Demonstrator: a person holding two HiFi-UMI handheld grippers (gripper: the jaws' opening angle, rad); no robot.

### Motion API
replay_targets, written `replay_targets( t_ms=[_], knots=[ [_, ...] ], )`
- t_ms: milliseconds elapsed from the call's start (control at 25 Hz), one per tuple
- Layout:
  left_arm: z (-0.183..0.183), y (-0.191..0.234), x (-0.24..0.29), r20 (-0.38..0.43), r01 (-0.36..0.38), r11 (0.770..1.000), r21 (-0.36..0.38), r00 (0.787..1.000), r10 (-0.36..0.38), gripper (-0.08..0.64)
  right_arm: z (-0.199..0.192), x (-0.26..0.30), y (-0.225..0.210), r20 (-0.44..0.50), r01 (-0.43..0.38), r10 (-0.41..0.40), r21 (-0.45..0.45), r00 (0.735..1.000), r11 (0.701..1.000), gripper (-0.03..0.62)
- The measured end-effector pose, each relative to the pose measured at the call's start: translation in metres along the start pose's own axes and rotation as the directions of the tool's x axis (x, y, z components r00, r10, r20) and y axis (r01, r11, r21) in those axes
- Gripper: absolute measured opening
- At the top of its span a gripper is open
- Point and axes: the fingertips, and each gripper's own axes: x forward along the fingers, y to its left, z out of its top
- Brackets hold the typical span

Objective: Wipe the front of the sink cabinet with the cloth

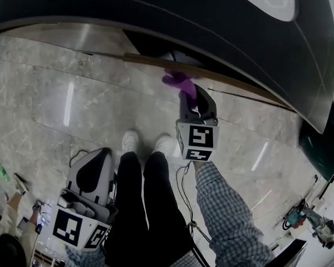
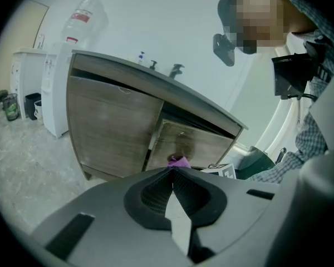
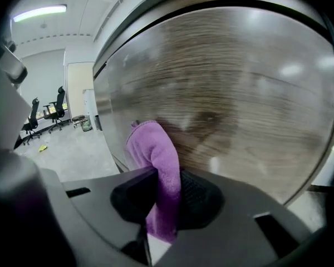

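1. The right gripper [image 3: 166, 191] clenched the purple cloth [image 3: 155, 149]. The cloth's folded end stuck straight out past the jaws toward the far cabinet front [image 3: 245, 93], seemingly touching it.
2. The left gripper [image 2: 172, 189] hung near, beside the person's leg [image 1: 128, 204], jaws pressed together on nothing, well apart from the cabinet front.

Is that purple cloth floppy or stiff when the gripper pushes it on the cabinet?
Probably floppy: the cloth curls over above the right gripper instead of standing straight. It looks fuzzy and soft, so it is likely light and squashy, flattening against the cabinet front when pushed. Its fuzz should grip rather than slip, though that's a guess.
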Motion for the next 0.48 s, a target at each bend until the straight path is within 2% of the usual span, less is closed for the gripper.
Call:
replay_targets(
  t_ms=[480],
  knots=[
    [0.006, -0.046, 0.032, -0.033, 0.056, 0.997, 0.048, 0.998, -0.054, 0.011, -0.037, -0.043, -0.114, -0.054, 0.168, -0.165, 0.054, 0.985, 0.984, 0.077]
  ],
)
